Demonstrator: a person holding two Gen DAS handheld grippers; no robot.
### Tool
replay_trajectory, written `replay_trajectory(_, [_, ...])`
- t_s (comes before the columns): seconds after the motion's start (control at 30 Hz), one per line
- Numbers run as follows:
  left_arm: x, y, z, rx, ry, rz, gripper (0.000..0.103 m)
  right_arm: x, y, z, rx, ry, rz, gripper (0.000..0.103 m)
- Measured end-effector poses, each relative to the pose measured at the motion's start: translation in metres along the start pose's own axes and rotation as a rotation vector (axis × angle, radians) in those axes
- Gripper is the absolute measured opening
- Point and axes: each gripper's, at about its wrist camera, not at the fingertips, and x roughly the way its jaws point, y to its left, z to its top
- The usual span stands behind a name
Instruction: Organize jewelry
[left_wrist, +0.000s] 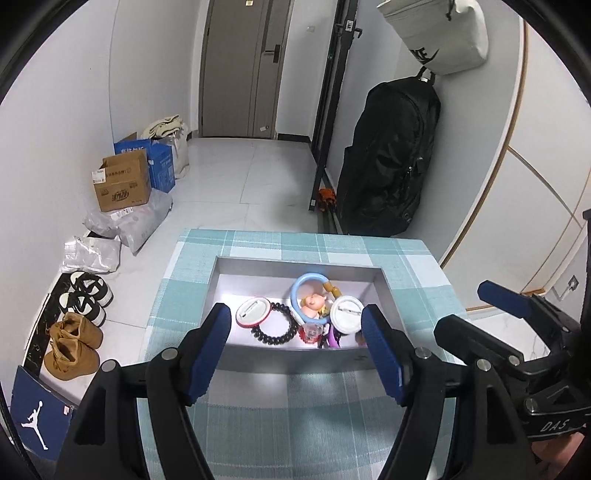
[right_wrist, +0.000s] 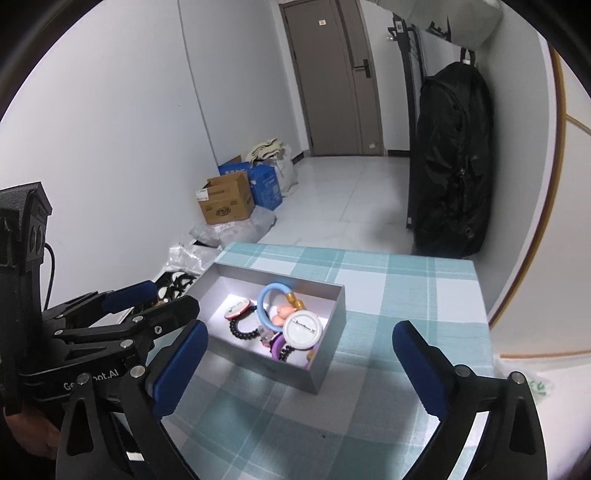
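Nearest your lens, your left hand-held gripper (left_wrist: 295, 325) hangs with its blue-padded fingers spread wide and nothing between them, poised just above the near wall of the grey box (left_wrist: 295, 356). Your right hand-held gripper (right_wrist: 299, 343) is likewise spread and holds nothing, hovering to the right of the box and slightly nearer you.

Under the box lies the surface (left_wrist: 295, 417), covered in a teal-and-white checked cloth; the box sits toward its far left part.

Inside the box, the jewelry is bunched toward the right end:
- a light blue ring (left_wrist: 301, 291) leans against the far wall, with a small doll figure (left_wrist: 314, 304) inside its loop
- a white round badge (left_wrist: 345, 314) rests just right of the ring, touching it
- a red-rimmed round badge (left_wrist: 253, 313) lies left of the ring
- a black bead bracelet (left_wrist: 275, 325) curls beside the red-rimmed badge, touching it
- a purple piece (left_wrist: 334, 338) peeks from under the white badge, near the box's front wall
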Motion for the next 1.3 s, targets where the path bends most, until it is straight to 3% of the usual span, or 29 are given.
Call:
replay_trajectory(0.37, [-0.013,-0.003,-0.011,-0.004,-0.015,0.034,0.076,-0.017,0.001,-0.009,0.008,-0.008,-0.021,0.103])
replay_trajectory(1.3, [-0.018,-0.005,-0.014,0.003,-0.031,0.074,0.077,-0.017,0.002,-0.013,-0.003,0.007,-0.017,0.103])
